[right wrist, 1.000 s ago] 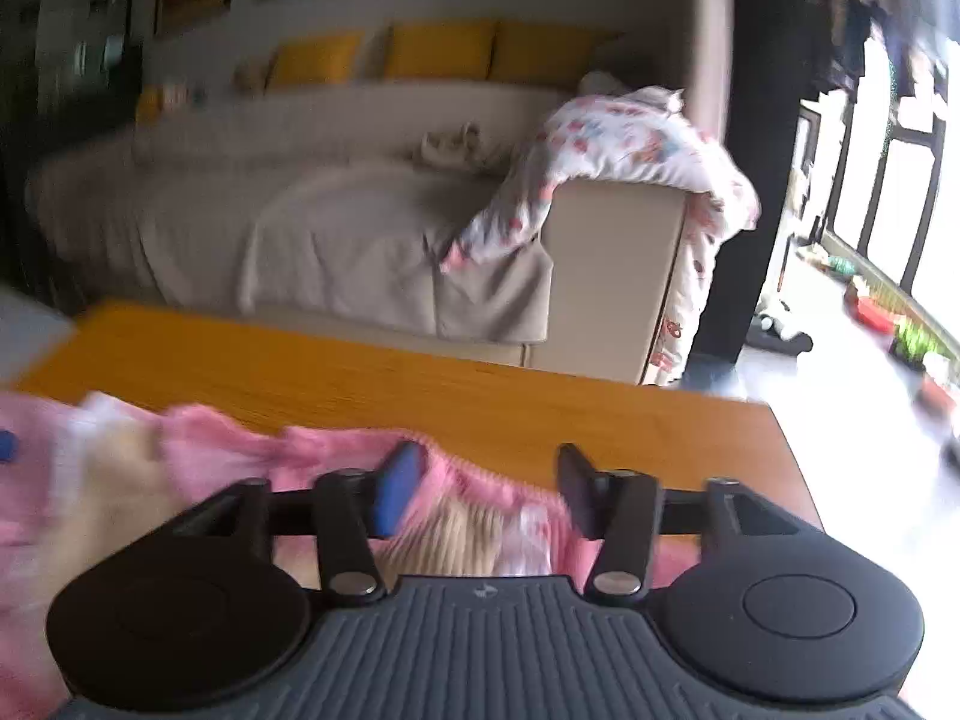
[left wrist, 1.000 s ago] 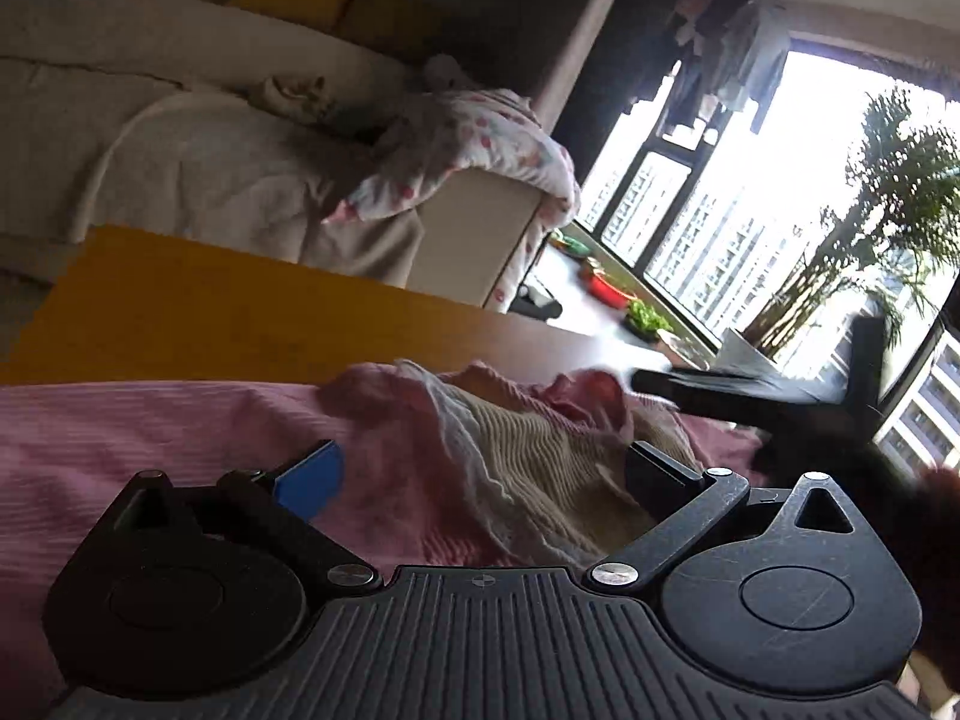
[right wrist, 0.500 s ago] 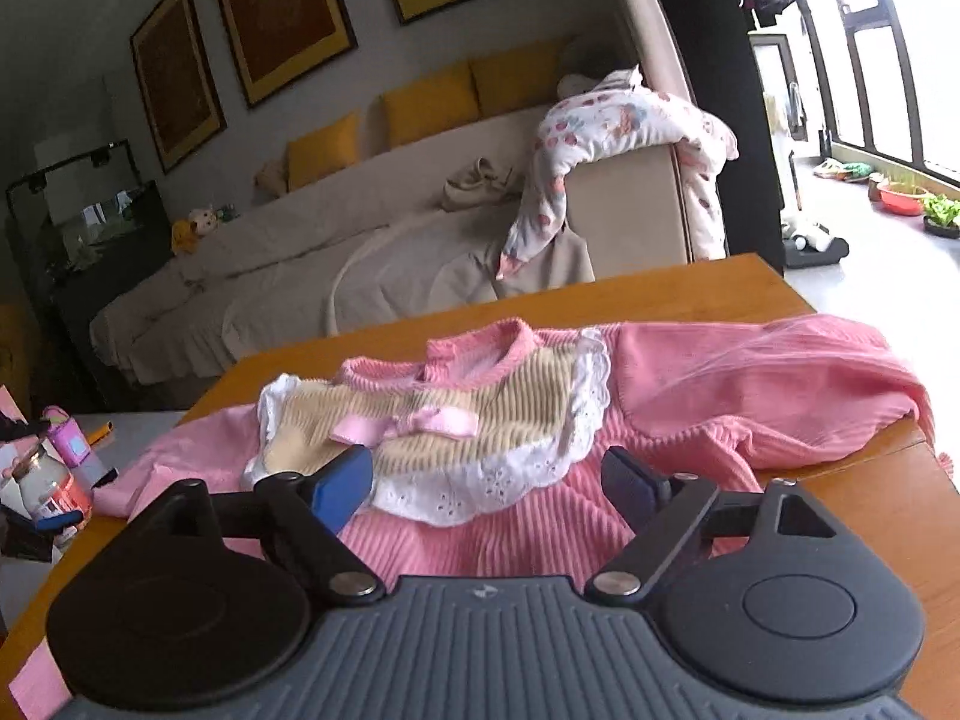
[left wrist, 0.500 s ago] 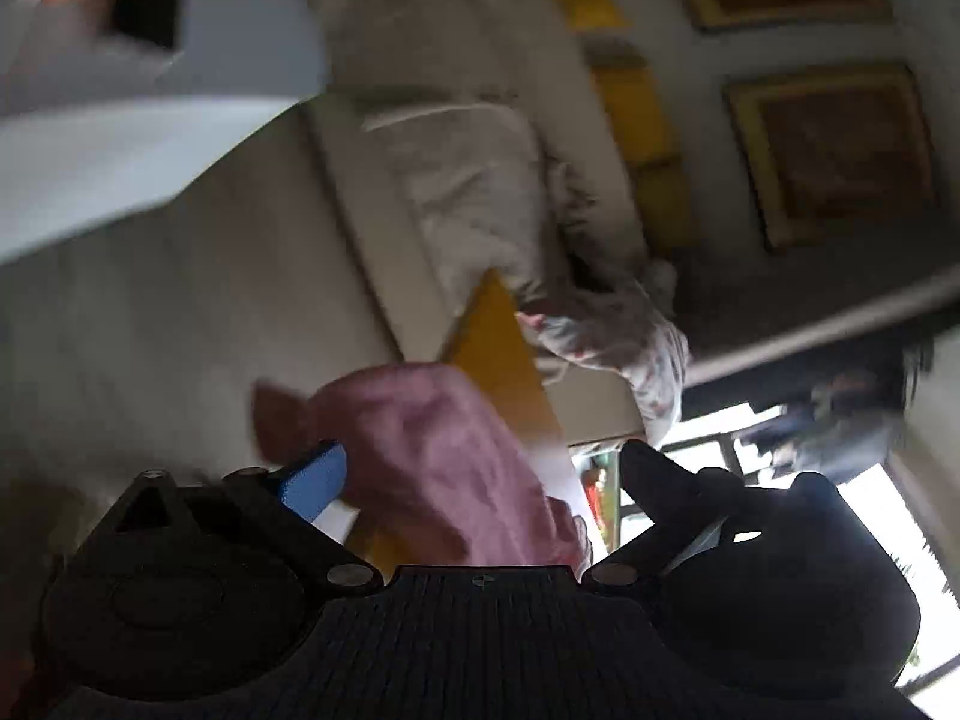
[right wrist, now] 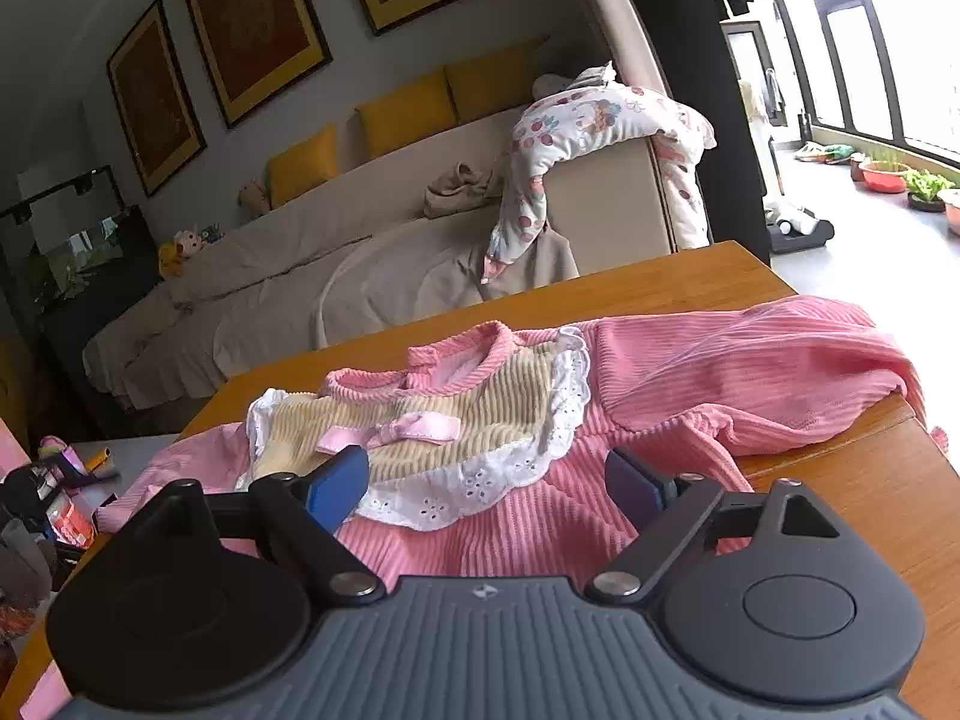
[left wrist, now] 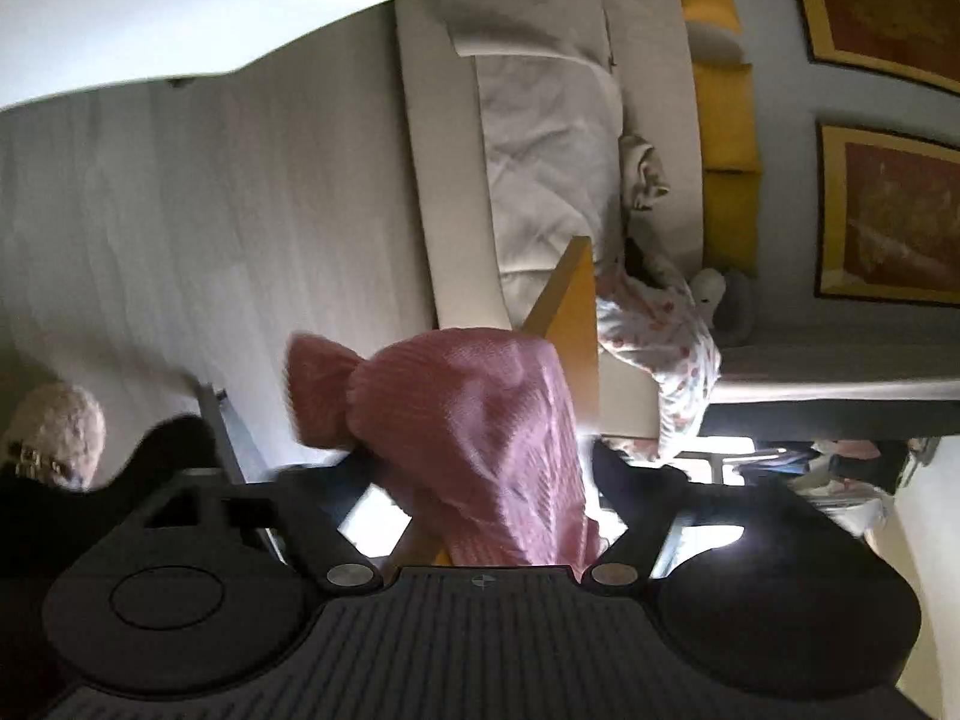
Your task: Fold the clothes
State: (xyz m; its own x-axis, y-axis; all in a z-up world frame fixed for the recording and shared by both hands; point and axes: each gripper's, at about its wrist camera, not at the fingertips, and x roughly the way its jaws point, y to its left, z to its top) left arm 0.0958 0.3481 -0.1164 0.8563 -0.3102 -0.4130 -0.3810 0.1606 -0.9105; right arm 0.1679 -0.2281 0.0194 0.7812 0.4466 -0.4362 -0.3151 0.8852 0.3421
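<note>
Garment first: a pink ribbed baby outfit with a cream bib panel, white lace trim and a little pink bow lies spread face up across the wooden table, and it pretty much covers the near half. One sleeve runs out to the right edge and droops over it a bit, the other trails toward the left edge.

The right gripper hovers over the lower chest of the outfit, fingers wide apart, blue pads clear of the cloth as far as I can see, nothing pinched.

The left gripper has its view rolled sideways, so the table edge stands up like a wedge in it. Its jaws are closing with a bunched pink sleeve end sitting between them; the cloth hides the pads, so I honestly can't tell if they're pressing on it.

Behind the table there's a beige sofa with yellow cushions.
</note>
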